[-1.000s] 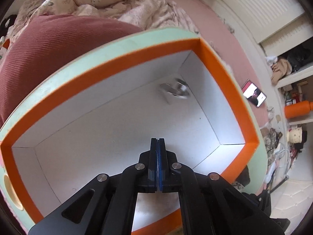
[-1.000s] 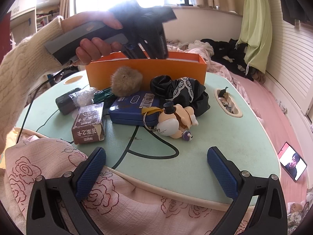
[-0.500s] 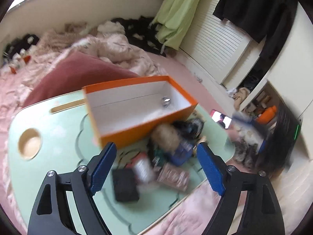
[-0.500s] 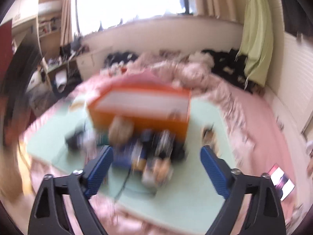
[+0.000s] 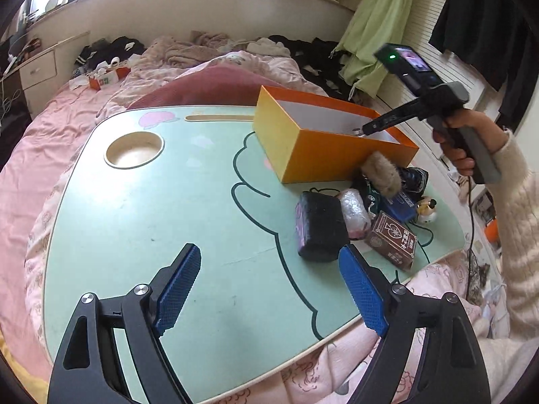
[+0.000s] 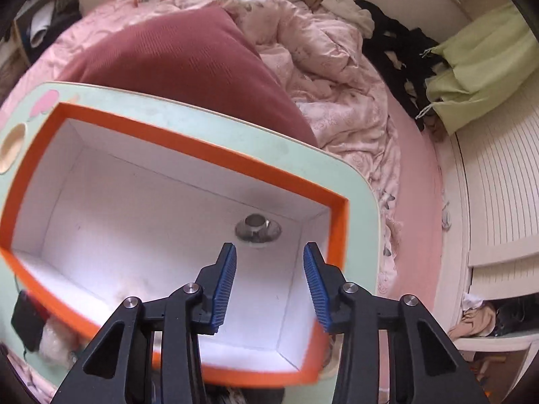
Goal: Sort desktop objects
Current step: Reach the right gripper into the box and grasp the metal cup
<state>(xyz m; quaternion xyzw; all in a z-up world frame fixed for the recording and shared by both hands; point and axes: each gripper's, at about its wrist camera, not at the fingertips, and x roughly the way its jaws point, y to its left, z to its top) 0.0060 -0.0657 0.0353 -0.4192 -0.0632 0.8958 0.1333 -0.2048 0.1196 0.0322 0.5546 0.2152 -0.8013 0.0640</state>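
The right claw (image 6: 269, 281) is now held over the open orange cardboard box with white inner walls (image 6: 175, 155), its blue ribbed fingers parted and nothing gripped between them; a second ago it hung low at the near edge of the mint-green lap desk (image 5: 141, 208), facing the clutter. Just beyond its tips, a small shiny metal piece with a flared base (image 6: 257, 230) is seen lying on the white floor of the box, near the right-hand corner. The left claw (image 5: 269, 289), a second ago pressed shut inside that same box, has been drawn back over the bare near part of the desk, and its fingers are spread wide and empty. From this it is judged that the metal piece has been dropped in and one item is sorted. The rest remains outside, bunched against the near wall of the box: a black rectangular pouch (image 5: 320, 229), a clear plastic-wrapped bundle (image 5: 353, 213), a brown card carton with printed characters (image 5: 394, 240), a tan fur pompom (image 5: 380, 175), a blue flat case (image 5: 401, 207) and a small duck-like figurine (image 5: 427, 208). Most of the sorting is therefore still to be done.
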